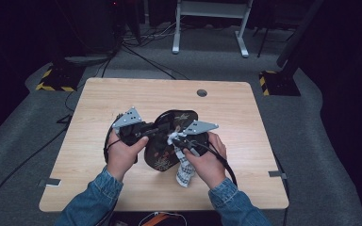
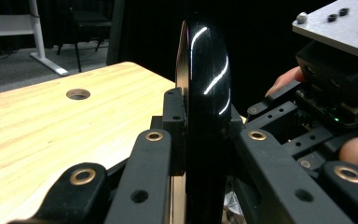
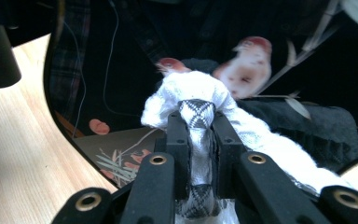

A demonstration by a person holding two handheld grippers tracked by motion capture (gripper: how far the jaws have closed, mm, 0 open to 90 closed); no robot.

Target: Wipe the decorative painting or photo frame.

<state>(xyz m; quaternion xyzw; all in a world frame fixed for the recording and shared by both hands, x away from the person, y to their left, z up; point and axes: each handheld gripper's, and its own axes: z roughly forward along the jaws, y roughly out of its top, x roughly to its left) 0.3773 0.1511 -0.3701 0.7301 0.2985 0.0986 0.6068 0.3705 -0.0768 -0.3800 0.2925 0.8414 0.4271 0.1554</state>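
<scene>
1. A black lacquered tray (image 1: 167, 136) with painted birds and plants is tipped up on the table (image 1: 122, 94), near the middle, its decorated face turned toward the person.
2. Its long axis runs from near-left to far-right across the table; in the left gripper view its glossy rim (image 2: 205, 93) stands vertical, edge-on.
3. The left gripper (image 1: 147, 133) is clamped on the tray's left rim, one jaw on each face.
4. The right gripper (image 1: 178, 140) pinches a bunched white cloth (image 3: 196, 100) with a grey checked patch, pressed against the tray's face.
5. The cloth's tail (image 1: 185, 172) hangs beside the right hand (image 1: 207, 162).
</scene>
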